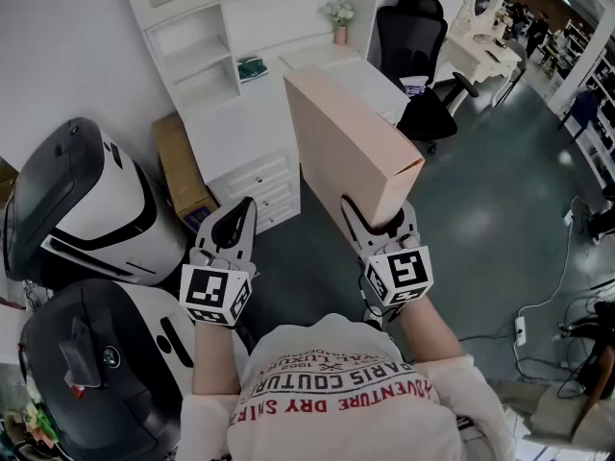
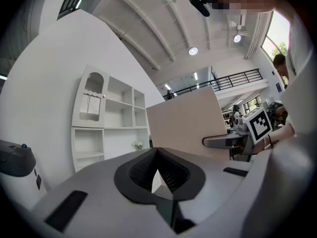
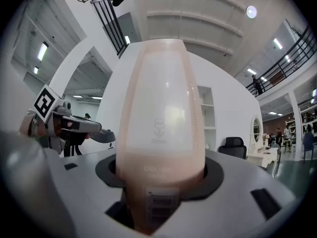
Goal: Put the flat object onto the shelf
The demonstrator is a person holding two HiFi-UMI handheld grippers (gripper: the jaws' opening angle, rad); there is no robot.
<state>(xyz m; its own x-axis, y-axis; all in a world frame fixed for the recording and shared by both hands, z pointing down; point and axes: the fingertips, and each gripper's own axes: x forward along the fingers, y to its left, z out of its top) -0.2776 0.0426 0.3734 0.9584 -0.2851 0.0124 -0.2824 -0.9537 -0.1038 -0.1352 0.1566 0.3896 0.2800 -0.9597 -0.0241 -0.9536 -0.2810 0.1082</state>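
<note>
The pick-up part of the job looks done: the right gripper [image 1: 377, 221] is clamped on the near end of the flat box [image 1: 351, 147], a pale pink carton held up on edge in the air in front of the person, its long side running away from the body. The right gripper view shows the same hold from close in, with the flat box [image 3: 161, 118] filling the gap between the jaws and its barcode label sitting right at the grip of the right gripper [image 3: 161, 175]. The left gripper [image 1: 231, 221] hangs beside it, apart from the carton, and in its own view the left gripper [image 2: 157, 150] has its jaw tips together with nothing between them. The white shelf unit [image 1: 207, 60] stands ahead against the wall, with open compartments above and drawers below, and the box is well short of it, touching no shelf. A black office chair [image 1: 413, 46] stands to the right of the unit. What is left, as I judge it, is the carry to the unit, laying the box into a compartment wide enough for it, and letting go.
</note>
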